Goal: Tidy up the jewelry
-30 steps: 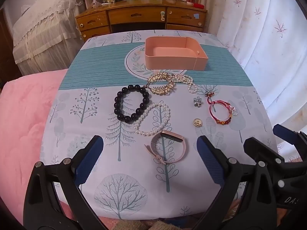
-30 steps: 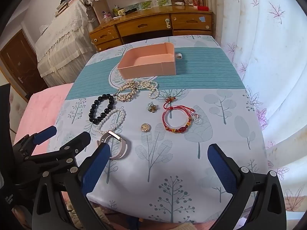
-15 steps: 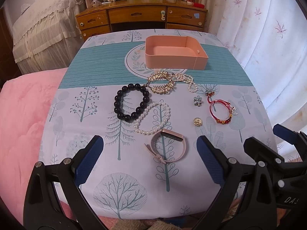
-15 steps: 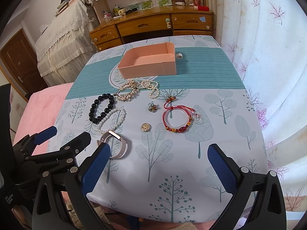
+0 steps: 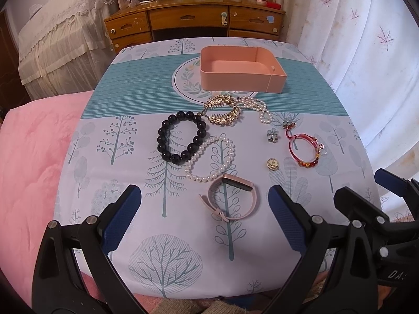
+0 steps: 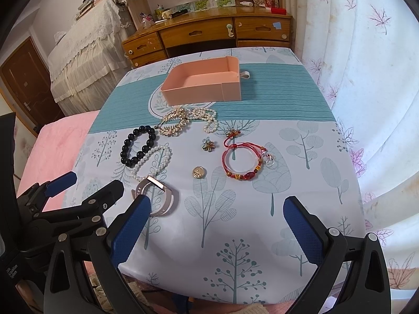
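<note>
Left hand-held gripper [image 5: 204,214] spread wide, empty, above near edge of surface [image 5: 117,172], pink smart band [image 5: 230,198] lying between its fingers in view. Right hand-held gripper [image 6: 214,225] also wide, empty. Pink box [image 5: 241,69] at far end, empty. Black bead bracelet [image 5: 180,137], pearl bracelet [image 5: 212,158], gold leaf piece [image 5: 222,110], red bracelet [image 6: 242,161] loose between box and grippers.
</note>
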{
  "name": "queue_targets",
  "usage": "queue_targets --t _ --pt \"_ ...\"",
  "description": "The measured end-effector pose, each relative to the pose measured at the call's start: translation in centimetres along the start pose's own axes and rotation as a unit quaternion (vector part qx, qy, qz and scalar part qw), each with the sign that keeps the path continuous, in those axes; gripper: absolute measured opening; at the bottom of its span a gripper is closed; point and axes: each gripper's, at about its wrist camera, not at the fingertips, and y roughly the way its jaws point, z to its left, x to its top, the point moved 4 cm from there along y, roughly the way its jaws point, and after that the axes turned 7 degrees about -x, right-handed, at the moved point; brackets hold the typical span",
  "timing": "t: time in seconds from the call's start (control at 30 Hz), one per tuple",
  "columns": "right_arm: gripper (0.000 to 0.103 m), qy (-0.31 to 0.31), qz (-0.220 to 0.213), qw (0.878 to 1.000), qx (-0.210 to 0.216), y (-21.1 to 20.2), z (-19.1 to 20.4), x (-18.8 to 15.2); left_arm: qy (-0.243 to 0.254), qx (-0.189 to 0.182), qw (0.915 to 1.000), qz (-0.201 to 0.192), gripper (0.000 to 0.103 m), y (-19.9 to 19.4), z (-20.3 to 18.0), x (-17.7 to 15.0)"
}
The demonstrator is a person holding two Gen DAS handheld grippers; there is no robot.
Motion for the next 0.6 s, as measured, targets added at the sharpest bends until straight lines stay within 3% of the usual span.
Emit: queue_targets --t 0.4,0.6 --pt "0.102 0.022 0.012 1.000 -0.007 1.2 -1.7 0.4 -0.006 -0.005 1.0000 0.005 0.097 0.3 0.2 0.2" --pt "0.093 0.016 0.018 1.000 -0.010 1.8 -1.6 0.7 -0.013 -0.002 0.9999 0.006 0.097 0.6 0.7 0.5"
